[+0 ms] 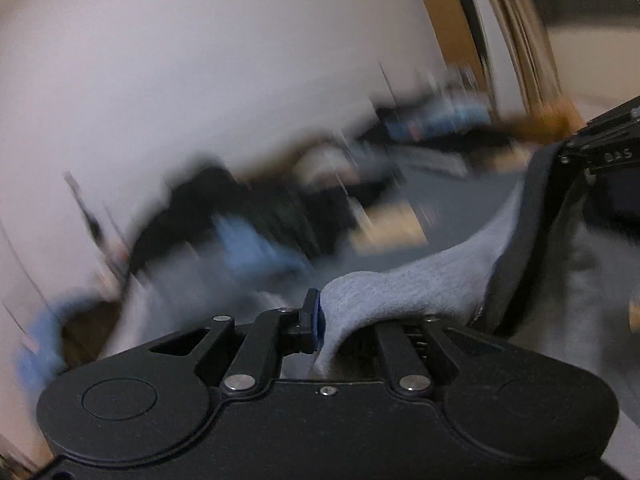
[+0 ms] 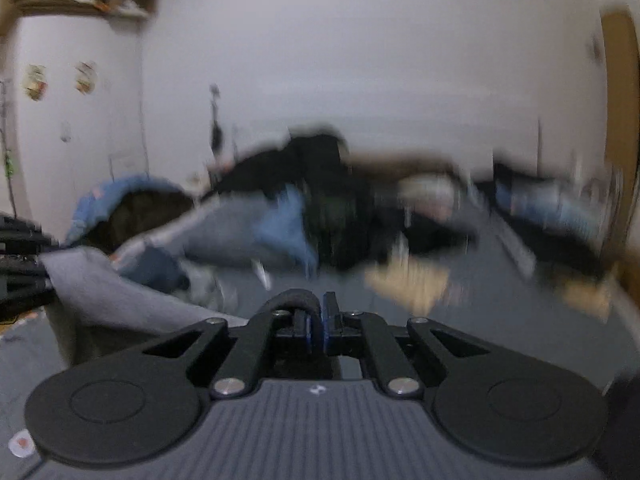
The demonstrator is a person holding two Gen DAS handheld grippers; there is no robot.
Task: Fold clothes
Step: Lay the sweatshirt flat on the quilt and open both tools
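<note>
A light grey garment (image 1: 404, 284) with a dark grey band (image 1: 528, 240) hangs stretched in the air between my two grippers. My left gripper (image 1: 324, 320) is shut on one edge of the garment; the cloth drapes over its right finger. My right gripper (image 2: 316, 316) is shut on the dark band (image 2: 296, 298), which loops over its left finger. The grey cloth (image 2: 104, 292) runs off to the left toward the other gripper (image 2: 20, 256). In the left wrist view the right gripper's body (image 1: 608, 160) shows at the right edge.
Both views are blurred by motion. Behind lies a grey surface (image 2: 500, 320) with a pile of dark and blue clothes (image 2: 312, 216) and tan items (image 2: 408, 280). A white wall (image 2: 360, 60), a white cupboard (image 2: 72, 100) and a wooden door frame (image 2: 620, 120) stand around.
</note>
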